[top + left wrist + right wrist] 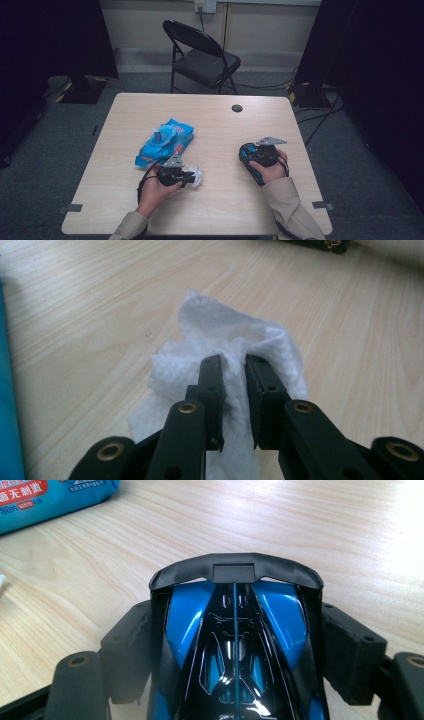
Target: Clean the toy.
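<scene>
Crumpled white wipe (235, 347), quilted texture

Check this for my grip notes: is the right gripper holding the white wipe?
No, the right gripper clamps a blue-and-black toy car; the left gripper pinches the wipe.

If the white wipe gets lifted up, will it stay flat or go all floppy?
Probably floppy: the white wipe is already crumpled and folded between the left hand-held gripper jaws. It looks thin and likely light, so it should hang limp. The quilted texture suggests it would not easily slip out.
</scene>
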Tool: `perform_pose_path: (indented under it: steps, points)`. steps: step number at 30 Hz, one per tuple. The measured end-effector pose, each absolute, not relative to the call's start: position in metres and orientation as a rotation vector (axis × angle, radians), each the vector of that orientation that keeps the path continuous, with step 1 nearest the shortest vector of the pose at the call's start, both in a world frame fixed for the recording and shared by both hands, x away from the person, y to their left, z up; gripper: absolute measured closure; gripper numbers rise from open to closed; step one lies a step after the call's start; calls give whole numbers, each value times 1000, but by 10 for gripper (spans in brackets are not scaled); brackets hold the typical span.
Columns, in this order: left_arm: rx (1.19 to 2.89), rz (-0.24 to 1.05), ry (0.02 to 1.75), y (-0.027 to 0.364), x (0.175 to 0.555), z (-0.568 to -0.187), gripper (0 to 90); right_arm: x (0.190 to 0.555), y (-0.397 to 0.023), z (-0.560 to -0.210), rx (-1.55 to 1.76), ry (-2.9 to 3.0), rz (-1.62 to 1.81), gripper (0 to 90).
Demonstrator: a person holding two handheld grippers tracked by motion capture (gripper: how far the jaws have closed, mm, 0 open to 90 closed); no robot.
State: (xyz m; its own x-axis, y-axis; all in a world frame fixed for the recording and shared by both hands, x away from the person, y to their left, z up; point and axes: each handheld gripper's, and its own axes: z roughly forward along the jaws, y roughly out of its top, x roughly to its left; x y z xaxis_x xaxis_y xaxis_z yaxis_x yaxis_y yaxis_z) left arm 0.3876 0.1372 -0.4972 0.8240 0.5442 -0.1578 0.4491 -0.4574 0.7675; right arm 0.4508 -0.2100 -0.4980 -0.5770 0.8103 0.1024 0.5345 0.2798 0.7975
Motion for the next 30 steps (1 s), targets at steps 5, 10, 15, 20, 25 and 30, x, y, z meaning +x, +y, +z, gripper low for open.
perform_pose_path:
  steps: [5,10,15,20,25,30]
  points:
    - [2123,146,725,135,390,-497,731,450,-211,-491,1194,2220,1233,280]
    - [2125,218,721,133,390,-492,551,448,-211,-488,1181,2246,1212,264]
    - [2126,241,721,133,390,-488,456,442,-214,-487,1170,2246,1246,259]
    - [2115,225,733,133,388,-481,372,436,-216,-481,1166,2258,1248,248]
    - [2138,202,738,136,385,-475,304,427,-220,-478,1168,2273,1272,220]
    - [2116,199,769,144,384,-469,255,418,-222,-476,1141,2293,1293,193]
